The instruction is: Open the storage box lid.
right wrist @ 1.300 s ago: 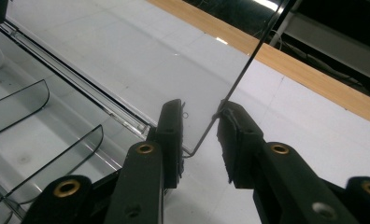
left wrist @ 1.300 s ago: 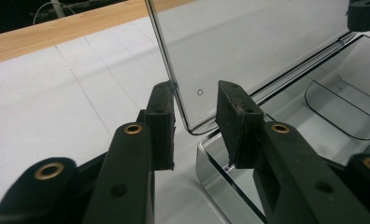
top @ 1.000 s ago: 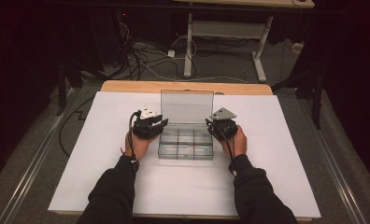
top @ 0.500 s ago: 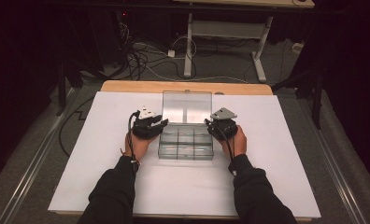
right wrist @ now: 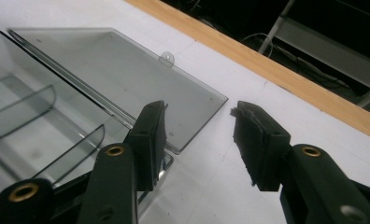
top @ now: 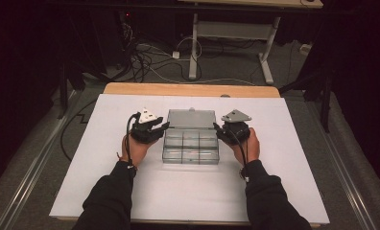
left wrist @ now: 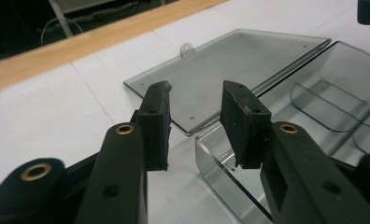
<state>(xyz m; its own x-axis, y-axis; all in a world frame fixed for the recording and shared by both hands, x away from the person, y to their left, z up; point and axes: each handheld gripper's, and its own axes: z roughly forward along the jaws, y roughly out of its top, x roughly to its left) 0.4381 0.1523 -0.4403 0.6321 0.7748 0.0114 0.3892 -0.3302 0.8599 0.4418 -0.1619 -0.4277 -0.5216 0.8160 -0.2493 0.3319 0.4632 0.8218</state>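
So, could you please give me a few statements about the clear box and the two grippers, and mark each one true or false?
1. The clear box has its lid folded back flat on the table. True.
2. The left gripper is shut on the lid. False: its jaws stand apart at the box's corner, holding nothing.
3. The right gripper has its jaws open. True.
4. The grippers are both on one side of the box. False: one is at each end.
5. The box stands on bare wood. False: it stands on the white table top.
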